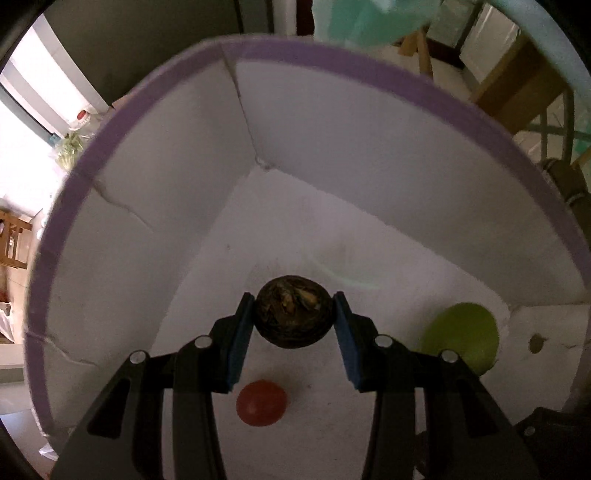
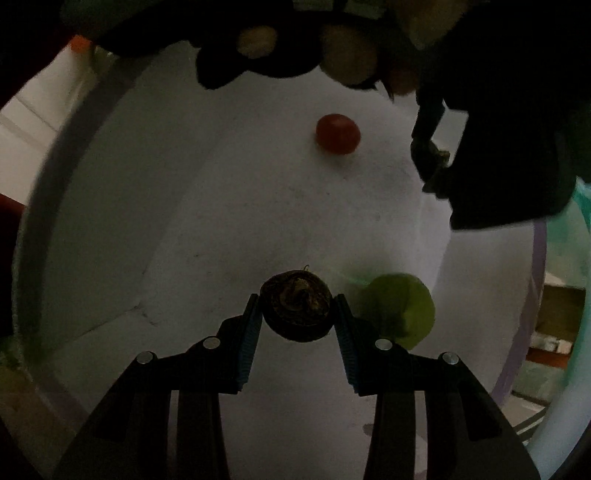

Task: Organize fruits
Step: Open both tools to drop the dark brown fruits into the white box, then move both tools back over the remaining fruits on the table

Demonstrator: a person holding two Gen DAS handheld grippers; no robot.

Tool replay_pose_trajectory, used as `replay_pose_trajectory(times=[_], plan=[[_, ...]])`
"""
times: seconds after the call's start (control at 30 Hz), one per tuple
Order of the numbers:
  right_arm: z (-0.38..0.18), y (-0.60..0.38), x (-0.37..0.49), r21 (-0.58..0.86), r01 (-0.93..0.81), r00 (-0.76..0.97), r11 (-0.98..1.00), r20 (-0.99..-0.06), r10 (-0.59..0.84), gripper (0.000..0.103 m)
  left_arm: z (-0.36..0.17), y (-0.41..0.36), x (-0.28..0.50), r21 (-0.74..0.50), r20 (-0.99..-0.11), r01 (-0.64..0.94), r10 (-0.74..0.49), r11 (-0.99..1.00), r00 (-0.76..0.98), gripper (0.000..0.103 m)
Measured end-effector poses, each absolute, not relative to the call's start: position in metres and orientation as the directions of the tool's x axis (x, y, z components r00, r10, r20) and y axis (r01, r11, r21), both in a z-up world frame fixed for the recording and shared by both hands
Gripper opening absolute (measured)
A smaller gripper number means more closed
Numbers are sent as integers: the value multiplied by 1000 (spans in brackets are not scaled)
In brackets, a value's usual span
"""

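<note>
Both grippers point down into a white foam box [image 1: 177, 206] with a purple rim [image 1: 332, 59]. My left gripper [image 1: 294, 300] is shut on a dark brown round fruit [image 1: 291, 321] held above the box floor. My right gripper [image 2: 295, 299] is shut on a similar dark brown fruit [image 2: 295, 314]. A red round fruit [image 1: 261, 403] [image 2: 338, 133] and a green round fruit [image 1: 460, 338] [image 2: 400, 308] lie on the box floor. In the right wrist view the other gripper [image 2: 436, 162] shows dark at the upper right.
The box walls [image 2: 92, 221] stand high on all sides and show cracks on the left. A hand [image 2: 347, 55] shows at the top of the right wrist view. Outside the box are wooden furniture [image 1: 517, 85] and a green plastic bag [image 1: 369, 22].
</note>
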State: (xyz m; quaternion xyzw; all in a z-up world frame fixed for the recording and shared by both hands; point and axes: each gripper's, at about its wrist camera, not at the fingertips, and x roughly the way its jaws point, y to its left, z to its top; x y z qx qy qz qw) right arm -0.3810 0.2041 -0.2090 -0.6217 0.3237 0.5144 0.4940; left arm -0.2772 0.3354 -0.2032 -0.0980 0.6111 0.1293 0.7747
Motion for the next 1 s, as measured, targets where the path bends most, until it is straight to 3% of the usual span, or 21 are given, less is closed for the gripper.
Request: replay_pose_trajectory(times=[0.27,0.37,0.43,0.5,0.7,0.8,0.87,0.9,0.93,1.0], plan=[[-218,211,-390,-295,-900,281,-319,-955,92,41,-211,335,-277,12,-974,-333,86,943,210,44],[-215,211,-392,-299,-902,280,-311,-954,104,48,-211,332,-278,40,-973,-338,114,940,201,57],[-211,210,-392,-297,-906,273,-300,-954,122,61,-208,334,-279,53,-969,-354,133,934,207,74],[-205,208,-393,-308,-905,277,-292,-950,146,65,-202,336,-281,58,-965,-372,148,926,217,80],[-154,197,-391,-361,-906,291,-222,-910,294,66,-169,341,-296,105,-941,-437,231,893,247,81],[-96,182,-385,-339,-931,250,-137,-862,440,67,-119,332,-305,149,-877,-464,334,873,346,81],[-52,163,-376,-337,-940,253,-57,-799,546,73,-72,327,-313,175,-792,-501,423,848,440,89],[-35,153,-367,-338,-941,262,-24,-769,584,75,-52,322,-316,182,-744,-519,462,835,483,98],[-18,141,-361,-341,-940,278,15,-737,617,76,-23,313,-322,185,-666,-543,510,819,544,102],[18,110,-342,-348,-928,343,134,-652,676,78,17,296,-325,173,-557,-556,546,813,625,102]])
